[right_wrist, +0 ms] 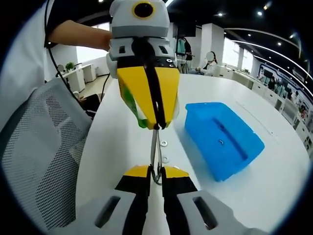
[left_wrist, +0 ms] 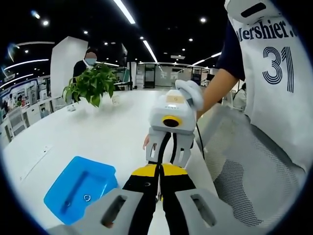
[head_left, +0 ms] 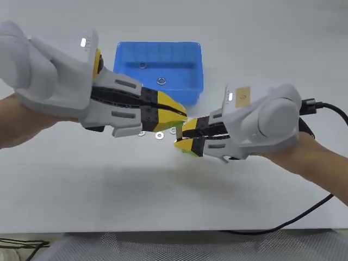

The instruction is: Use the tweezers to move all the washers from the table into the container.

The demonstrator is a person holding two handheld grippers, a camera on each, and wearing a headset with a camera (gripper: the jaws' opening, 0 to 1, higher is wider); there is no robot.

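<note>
Tweezers (right_wrist: pixel 154 147): slim, silvery (two prongs) | your left gripper (right_wrist: pixel 156 126) pinches one end | right gripper (right_wrist: pixel 155 170) clamps the other

Washers (head_left: pixel 159 135) behind left hand-held gripper (head_left: pixel 182 112)

**Tweezers bridged between your grippers; washers split between table and container**

Your tweezers (right_wrist: pixel 155 152), thin bare metal, run straight from the right gripper (right_wrist: pixel 155 170), which pinches their joined end, up to the left gripper (right_wrist: pixel 156 125), whose jaws are clamped on their other end. Three small silver washers (head_left: pixel 159 135) lie flat on the white table (head_left: pixel 163 185), just in front of the blue container (head_left: pixel 187 93). It sits upright, with two more washers (head_left: pixel 161 81) flat on its floor.
</note>
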